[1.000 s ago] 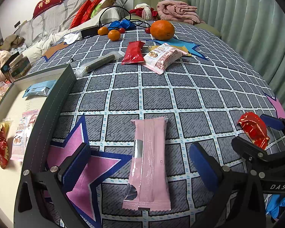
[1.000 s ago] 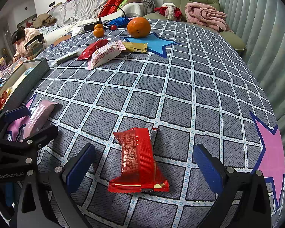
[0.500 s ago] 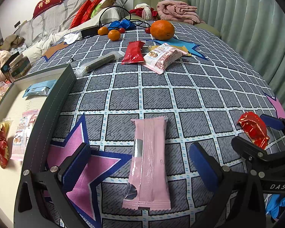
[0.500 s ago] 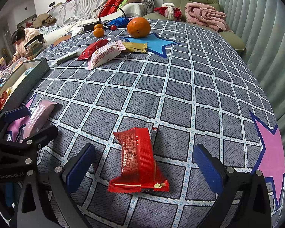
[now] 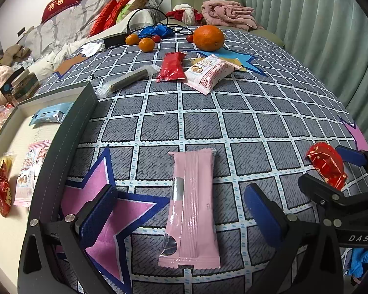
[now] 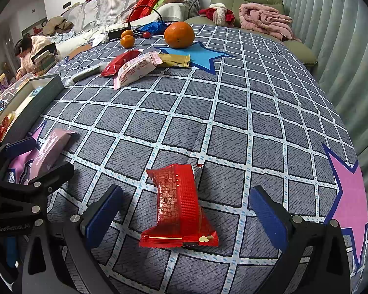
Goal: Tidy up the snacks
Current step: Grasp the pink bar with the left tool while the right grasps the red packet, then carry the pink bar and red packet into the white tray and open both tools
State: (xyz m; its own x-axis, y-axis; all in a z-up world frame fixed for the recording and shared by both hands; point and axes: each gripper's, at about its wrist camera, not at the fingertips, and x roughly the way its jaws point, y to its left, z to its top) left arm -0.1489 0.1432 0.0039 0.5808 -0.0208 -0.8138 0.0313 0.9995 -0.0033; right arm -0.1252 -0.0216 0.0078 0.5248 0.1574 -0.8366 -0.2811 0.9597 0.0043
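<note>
so far the tray (image 5: pixel 68 132) at the left edge of the counter (image 5: pixel 233 127) holds only part of the lot: a pale blue packet (image 5: pixel 50 115) at its far end, and nearer the camera a pink-and-white packet (image 5: pixel 30 171) and a red-and-yellow one (image 5: pixel 1 188). by my reading the job is perhaps half done, since at least six wrapped snacks lie outside it on the checked cloth.

the left tongs (image 5: pixel 181 218) are spread wide and empty, straddling a pink wrapper (image 5: pixel 192 208) that lies flat on the cloth, partly over a pink star. its long axis runs almost straight away from the camera, in line with the fingers, with the torn-looking near end tilted slightly left and the far end pointing toward the cluster up the counter.

the right tongs (image 6: pixel 184 218) are likewise wide apart and grip nothing; a red wrapper (image 6: pixel 179 203) sits between the pads without touching either. its long axis also runs away from the camera, the flared sealed seam nearest and the far end leaning a little left.

left to gather, well up the counter: a dark bar in clear film (image 5: pixel 127 79), a second red packet (image 5: pixel 171 66), a pink-white cookie packet (image 5: pixel 207 72) and a gold one (image 6: pixel 174 60) just beside it. the oranges (image 5: pixel 208 38) look like fruit, not part of the sorting.
</note>
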